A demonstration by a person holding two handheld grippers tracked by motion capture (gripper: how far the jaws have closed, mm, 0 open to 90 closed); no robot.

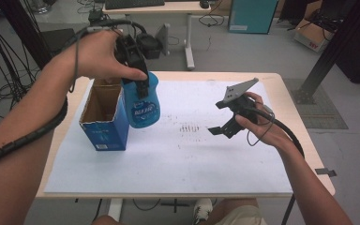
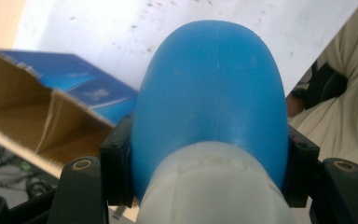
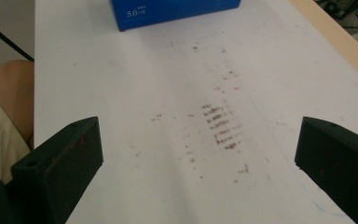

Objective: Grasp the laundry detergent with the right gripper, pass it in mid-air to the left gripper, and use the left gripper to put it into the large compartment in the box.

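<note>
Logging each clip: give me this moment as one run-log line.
left gripper: shut on bottle, lifted beside box | right gripper: open, nothing held, over sheet | box: upright, top open

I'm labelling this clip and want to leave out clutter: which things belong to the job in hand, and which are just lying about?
In the job:
- blue bottle, clamped in the left gripper
- open blue carton beside it
- right gripper, open, holding nothing

Lying about:
- desk with keyboard
- cardboard box on the floor
- teal cabinet
</note>
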